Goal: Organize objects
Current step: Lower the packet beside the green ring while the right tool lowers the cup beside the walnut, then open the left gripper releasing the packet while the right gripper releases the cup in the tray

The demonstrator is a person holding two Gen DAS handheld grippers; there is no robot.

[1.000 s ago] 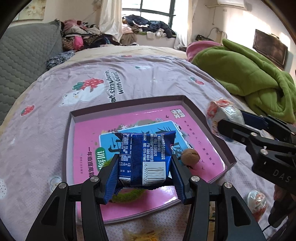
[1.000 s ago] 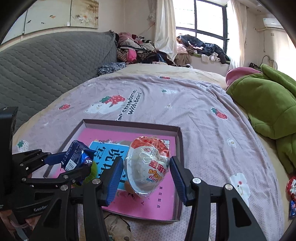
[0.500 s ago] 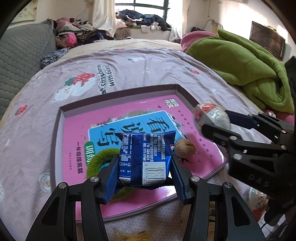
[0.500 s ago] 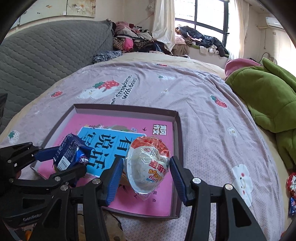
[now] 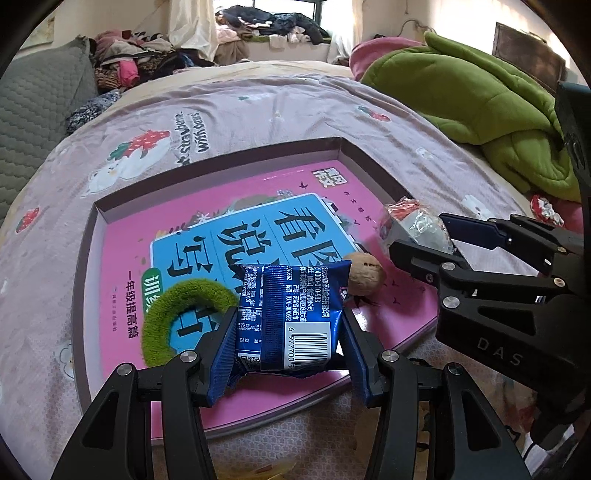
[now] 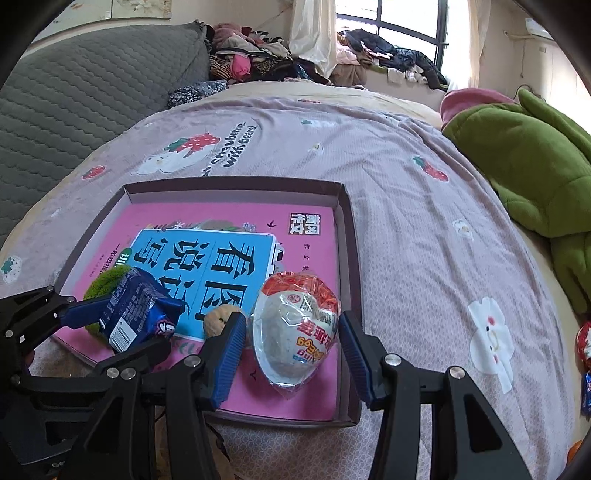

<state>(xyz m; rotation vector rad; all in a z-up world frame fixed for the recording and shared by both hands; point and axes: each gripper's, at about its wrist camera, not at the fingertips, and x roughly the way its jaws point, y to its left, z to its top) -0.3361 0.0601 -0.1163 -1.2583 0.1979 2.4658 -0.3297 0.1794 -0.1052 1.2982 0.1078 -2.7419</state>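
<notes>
blue packet [image 5: 291, 314] in left tongs [image 5: 288, 354], hiding book [image 5: 236, 236]; egg [image 6: 295, 325] in right tongs [image 6: 293, 362]

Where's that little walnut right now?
The walnut lies in the shallow box, on the pink book cover near its right side, just beyond the blue snack packet and beside the wrapped egg.

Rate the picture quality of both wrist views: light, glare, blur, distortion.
Left wrist view: even daylight, sharp on the blue snack packet held in the left gripper; strong fisheye bending of the tray walls; dark corners. Right wrist view: the window is blown out, the wrapped egg in the right gripper shows small glints on its plastic; no motion blur.
</notes>
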